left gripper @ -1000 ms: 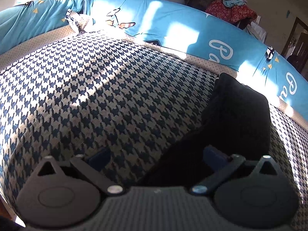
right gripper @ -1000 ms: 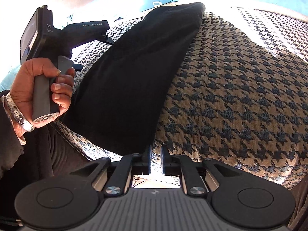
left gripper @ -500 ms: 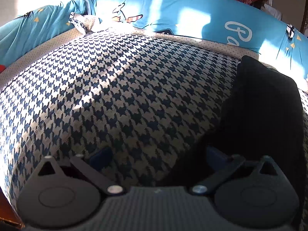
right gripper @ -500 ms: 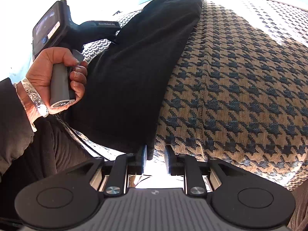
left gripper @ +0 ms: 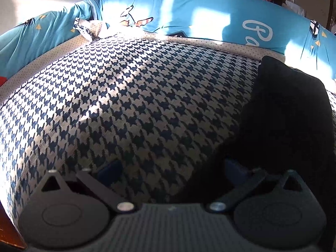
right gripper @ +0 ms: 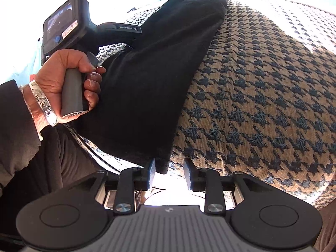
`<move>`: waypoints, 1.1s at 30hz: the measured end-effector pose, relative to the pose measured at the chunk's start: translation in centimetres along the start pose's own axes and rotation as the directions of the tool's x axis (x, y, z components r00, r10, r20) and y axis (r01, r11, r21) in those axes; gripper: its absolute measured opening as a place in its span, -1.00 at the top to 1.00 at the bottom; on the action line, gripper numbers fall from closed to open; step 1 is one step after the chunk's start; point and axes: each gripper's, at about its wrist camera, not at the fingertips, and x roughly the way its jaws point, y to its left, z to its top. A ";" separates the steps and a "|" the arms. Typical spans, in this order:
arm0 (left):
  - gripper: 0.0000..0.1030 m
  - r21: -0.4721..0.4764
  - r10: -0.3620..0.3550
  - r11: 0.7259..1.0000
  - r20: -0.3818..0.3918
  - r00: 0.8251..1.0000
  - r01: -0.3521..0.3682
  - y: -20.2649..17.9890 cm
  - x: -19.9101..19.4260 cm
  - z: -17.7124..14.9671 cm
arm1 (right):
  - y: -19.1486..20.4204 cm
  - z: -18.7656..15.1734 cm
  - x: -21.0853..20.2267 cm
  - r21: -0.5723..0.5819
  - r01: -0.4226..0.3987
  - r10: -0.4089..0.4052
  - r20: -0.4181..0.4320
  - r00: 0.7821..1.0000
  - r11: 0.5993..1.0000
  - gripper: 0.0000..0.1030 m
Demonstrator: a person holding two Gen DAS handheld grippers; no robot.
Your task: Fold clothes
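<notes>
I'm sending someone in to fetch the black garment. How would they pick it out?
Find the bed with the bright blue cartoon sheet, then the houndstooth fabric spread over it. The black garment lies as a long folded strip on that fabric, beside the person's left hand. It is the only plain, unpatterned cloth there.

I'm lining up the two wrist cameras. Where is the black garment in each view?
Left wrist: black garment at right edge, lying on the houndstooth cloth.
Right wrist: black garment left of centre, its near corner between the right gripper fingers.
Shared landmark: the houndstooth cloth.
</notes>
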 end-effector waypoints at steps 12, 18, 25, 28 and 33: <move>-1.00 0.017 0.009 1.000 -0.006 1.000 -0.009 0.0 0.1 -0.2 | 0.0 3.7 -2.6 -0.149 0.026 -0.021 0.037 0.999 0.988 -0.16; -1.00 0.020 0.011 1.000 -0.016 1.000 -0.011 0.0 0.2 0.0 | -1.3 6.5 -1.5 -0.143 0.011 -0.010 0.005 1.000 0.990 -0.35; -1.00 0.024 0.012 1.000 -0.027 1.000 -0.011 0.1 0.4 0.1 | -1.9 9.1 0.0 -0.167 -0.056 0.053 -0.027 0.998 0.984 -0.70; -1.00 0.028 0.013 1.000 -0.035 0.999 -0.012 0.1 0.5 0.1 | -2.0 10.5 0.6 -0.169 -0.056 0.052 -0.029 0.998 0.984 -0.75; -1.00 0.034 0.021 0.999 -0.057 0.998 -0.020 0.0 0.6 0.4 | -1.7 12.7 1.2 -0.223 -0.054 0.051 -0.023 0.998 0.973 -0.86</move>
